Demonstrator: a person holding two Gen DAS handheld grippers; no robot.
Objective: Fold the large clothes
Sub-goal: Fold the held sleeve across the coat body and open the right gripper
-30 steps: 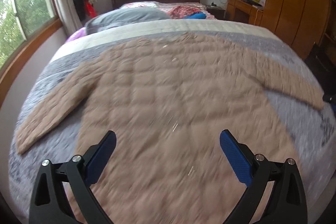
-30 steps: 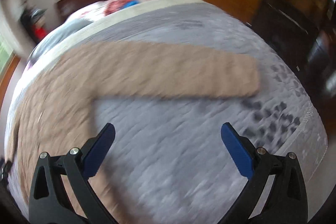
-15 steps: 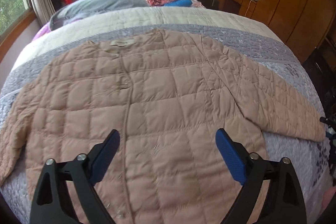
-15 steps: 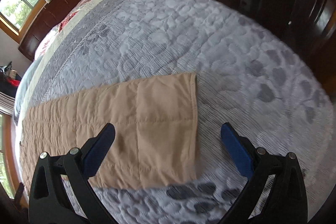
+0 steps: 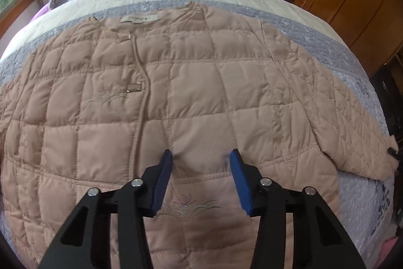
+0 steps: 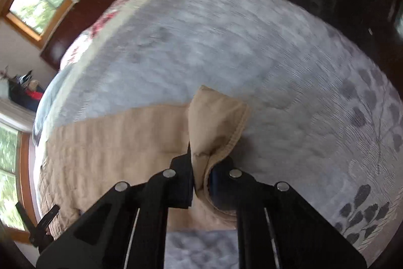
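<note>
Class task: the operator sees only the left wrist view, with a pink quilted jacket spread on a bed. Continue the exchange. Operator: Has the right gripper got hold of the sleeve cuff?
Observer: Yes, the right gripper has just closed, pinching the sleeve cuff.
Operator: Is the cuff still flat?
Observer: No, it bunches up into a peak above the jaws.
Operator: What lies beyond it?
Observer: Bare grey bedspread with a dark leaf print, nothing else on it.
</note>
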